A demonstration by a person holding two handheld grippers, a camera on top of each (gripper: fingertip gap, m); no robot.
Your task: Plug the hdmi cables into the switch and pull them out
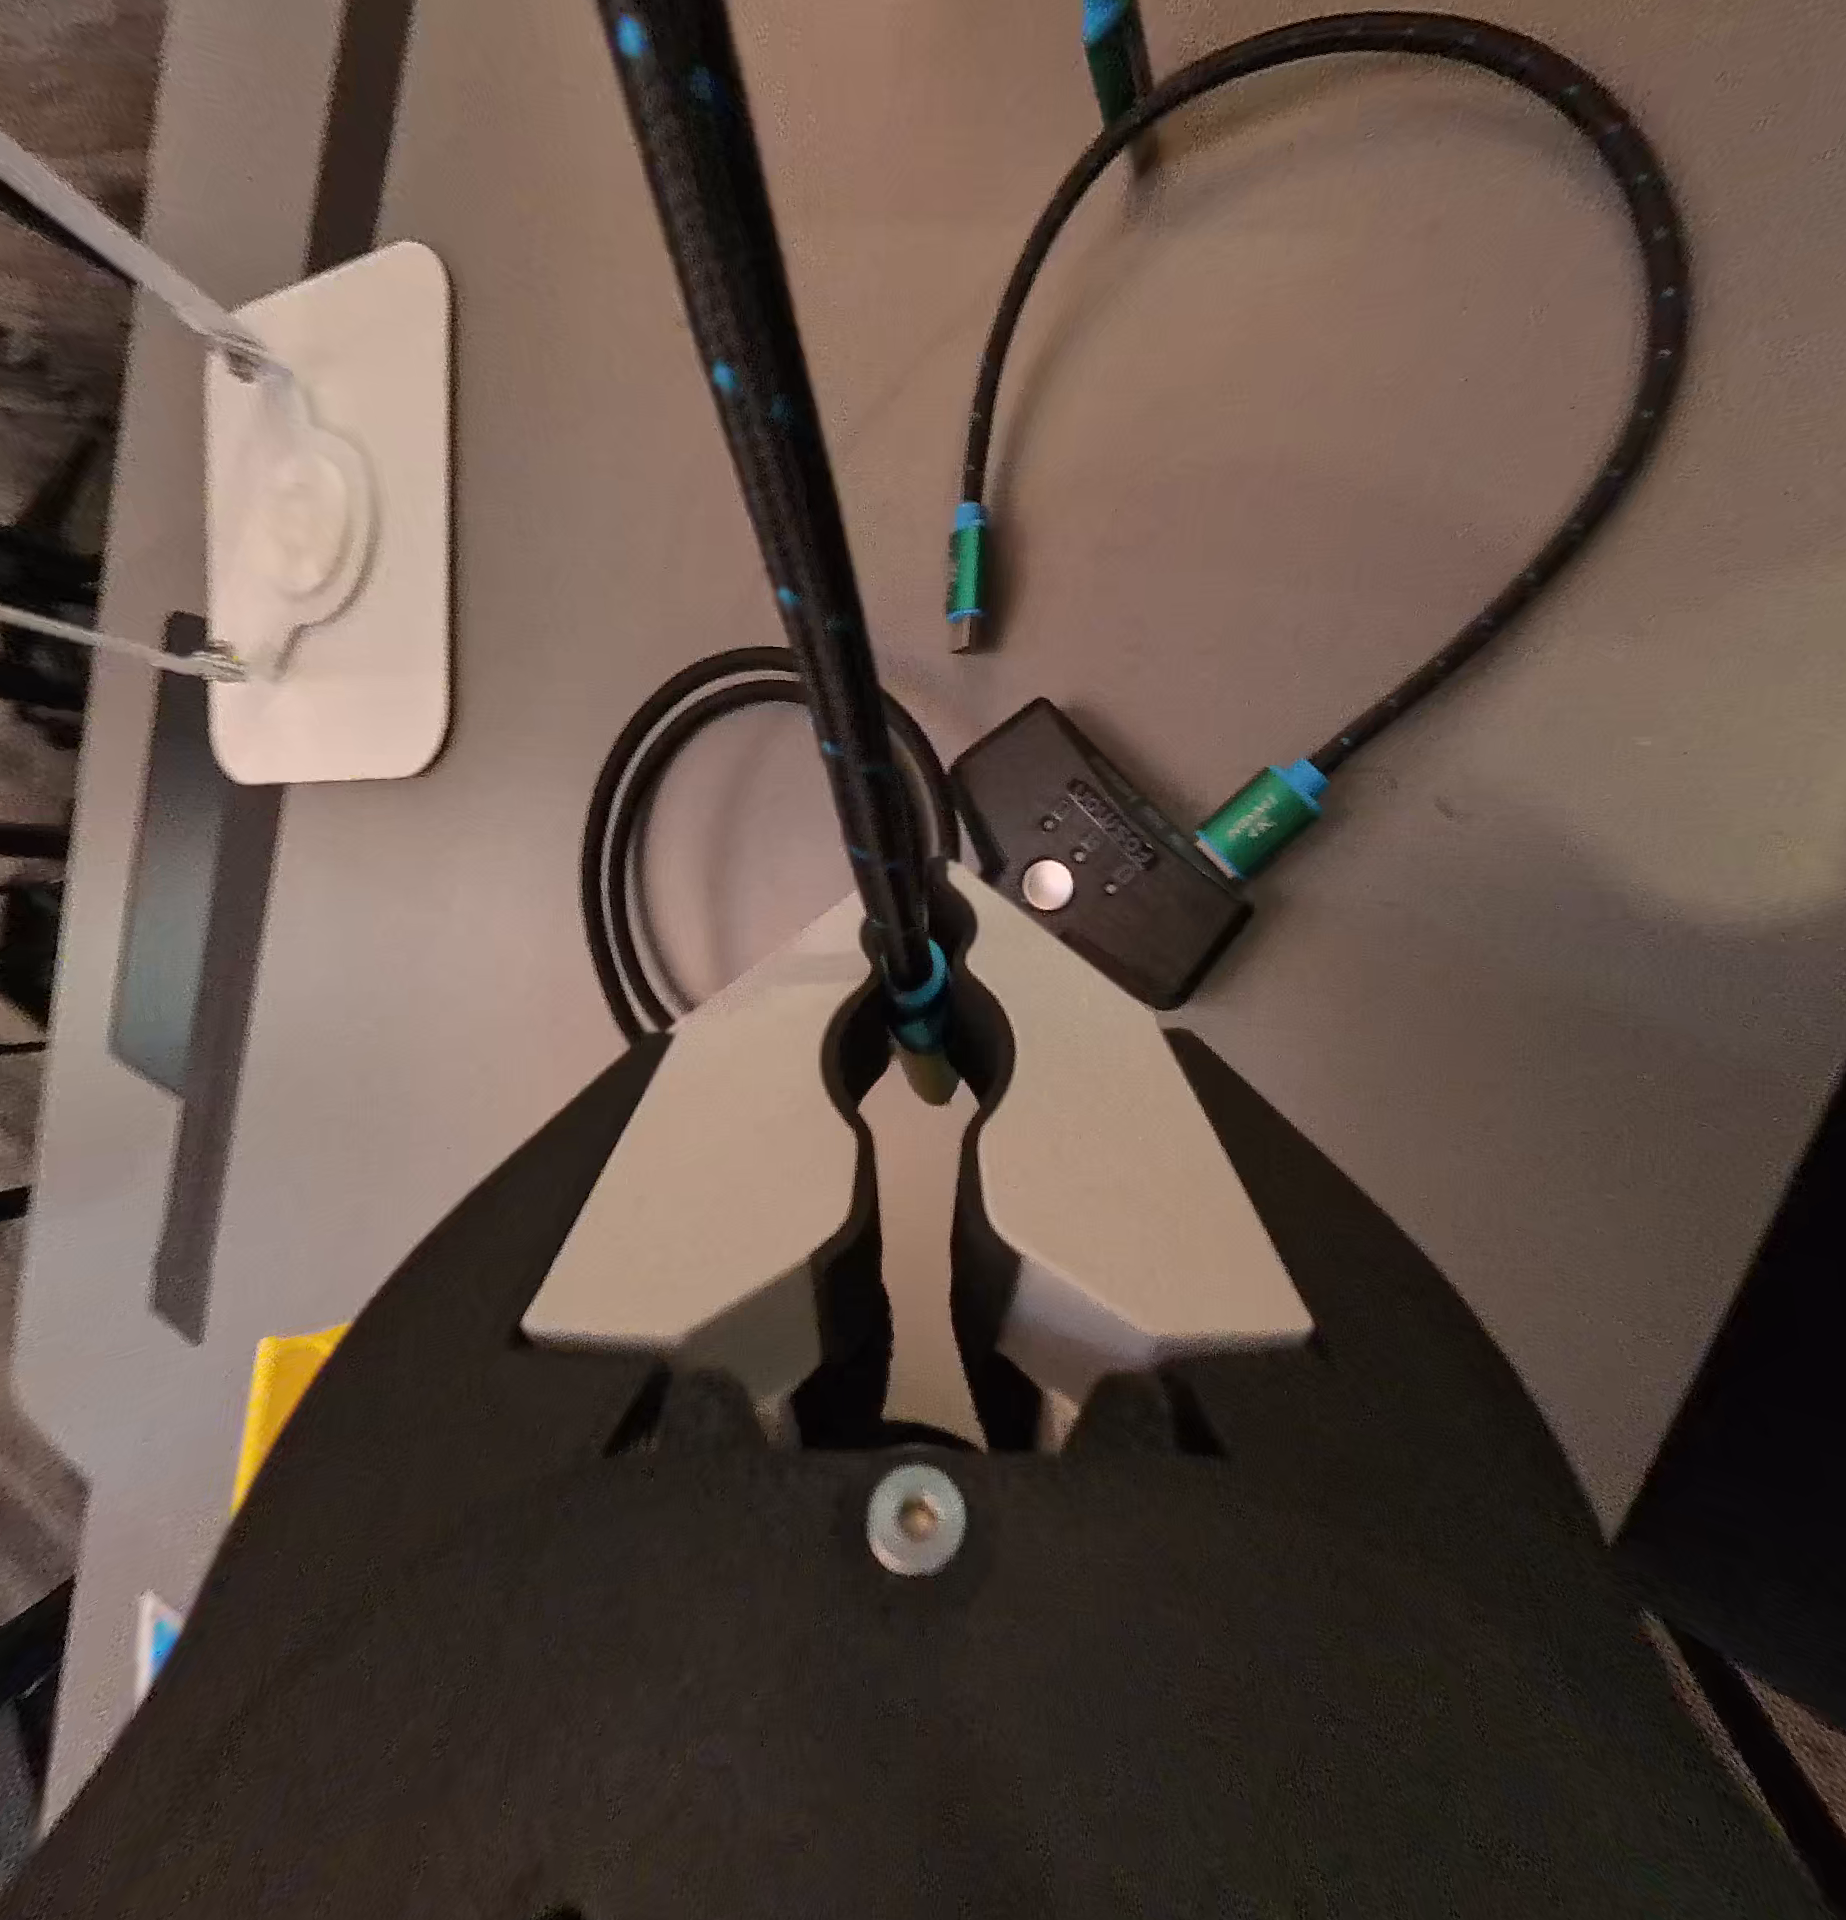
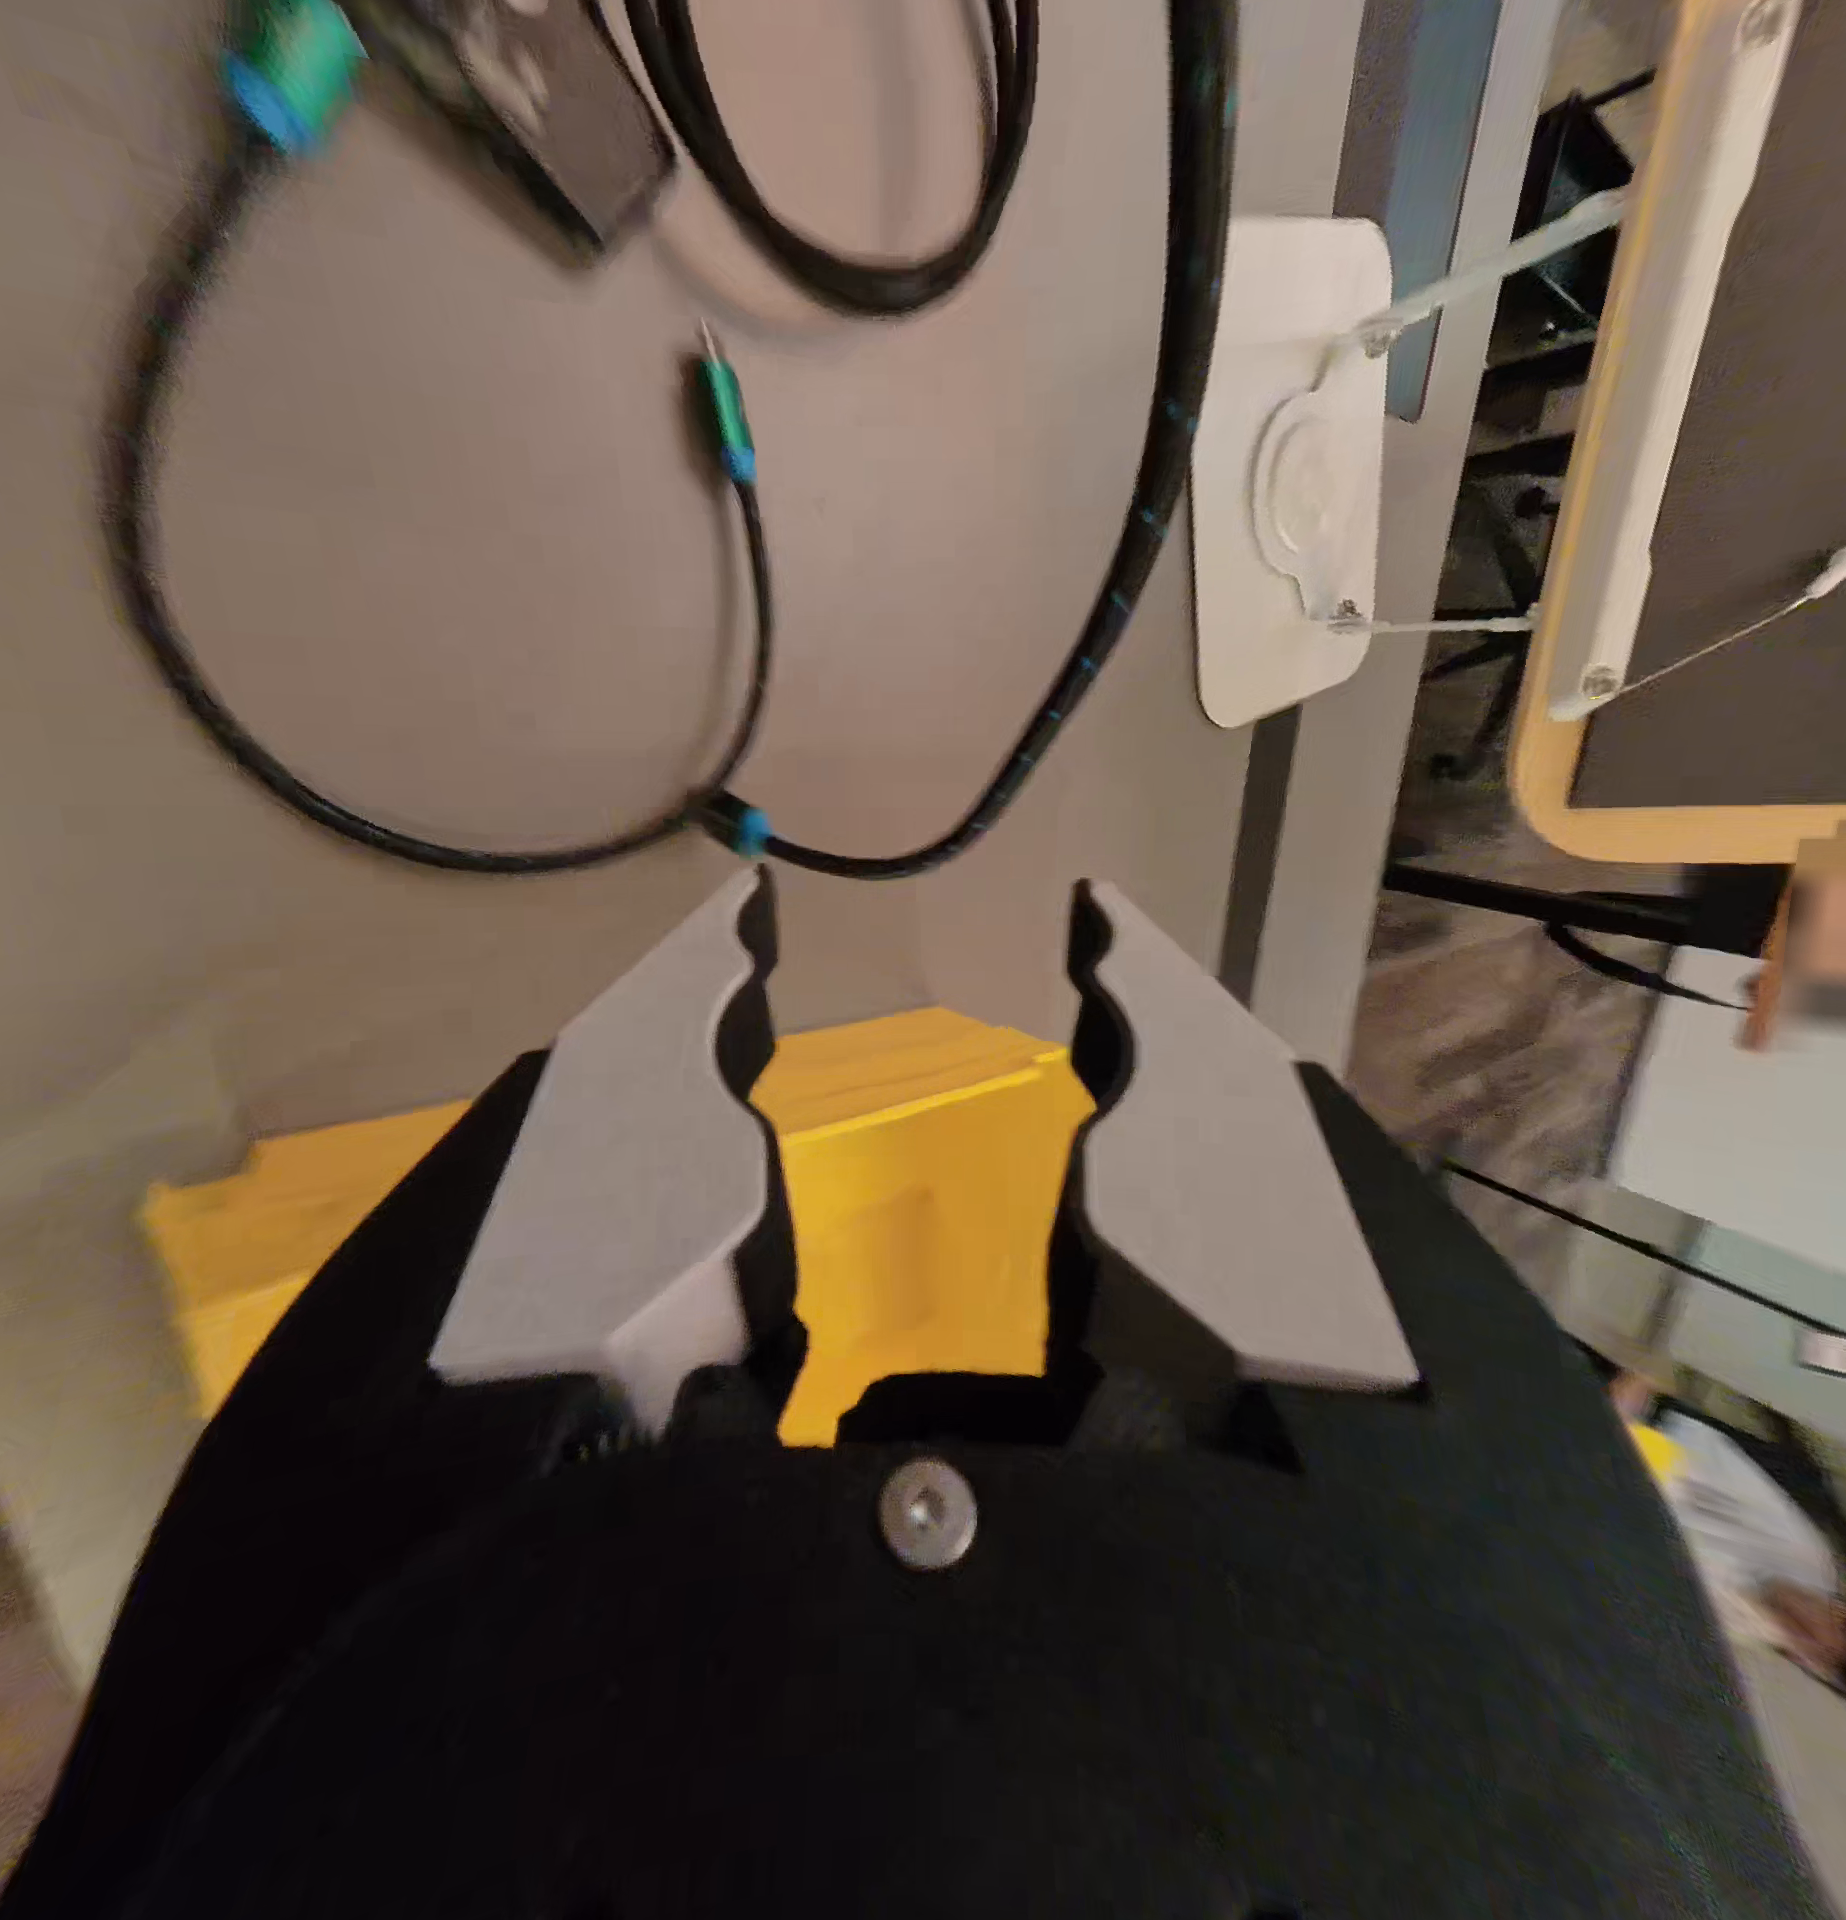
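Left hand-held gripper (image 1: 924,1039) clamped on a braided HDMI cable (image 1: 763,436) by its plug collar, cable running to frame top. Right hand-held gripper (image 2: 924,914) wide open, empty. Switch (image 1: 1095,852) sits centre-right on the worktop (image 1: 1521,1039), one green plug (image 1: 1257,821) seated. Cable looks stiff, springy; grip the rigid plug shell, not the braid.

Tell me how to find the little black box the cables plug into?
Look on the grey table, right of the coiled plain black cable. The switch is the only box, with a round silver button and one green plug in its side.
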